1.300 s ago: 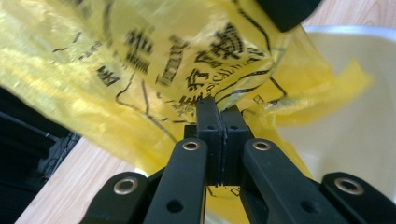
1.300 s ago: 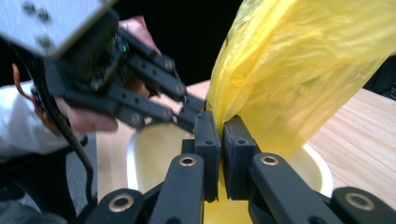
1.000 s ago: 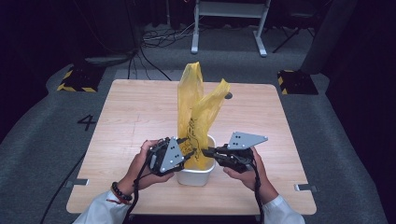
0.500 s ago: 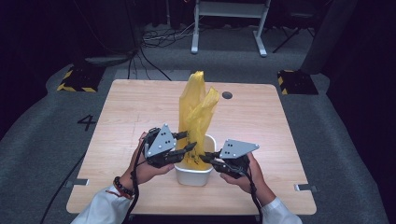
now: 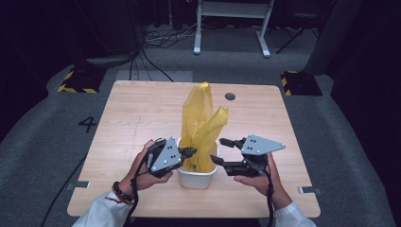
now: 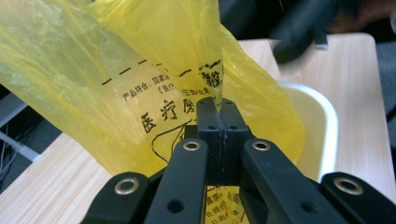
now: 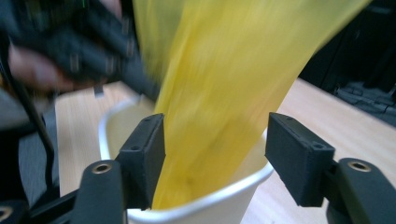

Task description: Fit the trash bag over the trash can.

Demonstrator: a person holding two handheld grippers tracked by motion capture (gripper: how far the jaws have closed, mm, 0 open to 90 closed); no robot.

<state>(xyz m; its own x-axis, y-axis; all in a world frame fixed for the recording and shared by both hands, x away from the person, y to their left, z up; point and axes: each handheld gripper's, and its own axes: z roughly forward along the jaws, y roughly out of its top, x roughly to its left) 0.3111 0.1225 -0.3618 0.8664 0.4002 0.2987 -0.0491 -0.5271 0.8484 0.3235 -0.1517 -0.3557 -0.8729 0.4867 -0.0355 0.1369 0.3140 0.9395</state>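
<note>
A thin yellow plastic bag printed with black characters (image 5: 201,125) stands half inside a small white plastic bin (image 5: 197,176) near the front edge of the light wooden desk (image 5: 127,118), its two loose ends rising well above the rim. The left hand-held gripper (image 5: 189,152) has just been closing and now has its jaws pressed together on a fold of the bag film at the bin's left side; in the left gripper view the film is pinched between the black pads (image 6: 217,122). The right hand-held gripper (image 5: 222,150) has just been opening: its jaws stand apart at the bin's right side, with the yellow film (image 7: 224,93) passing between them untouched.

The bag looks feather-light, limp and slick, so it will likely slip, crumple and spring back rather than hold a shape. The best hold is probably a doubled fold close to the open edge, pinched firmly. The bin (image 7: 219,198) seems light too and could tip or slide if the film is tugged sideways.
</note>
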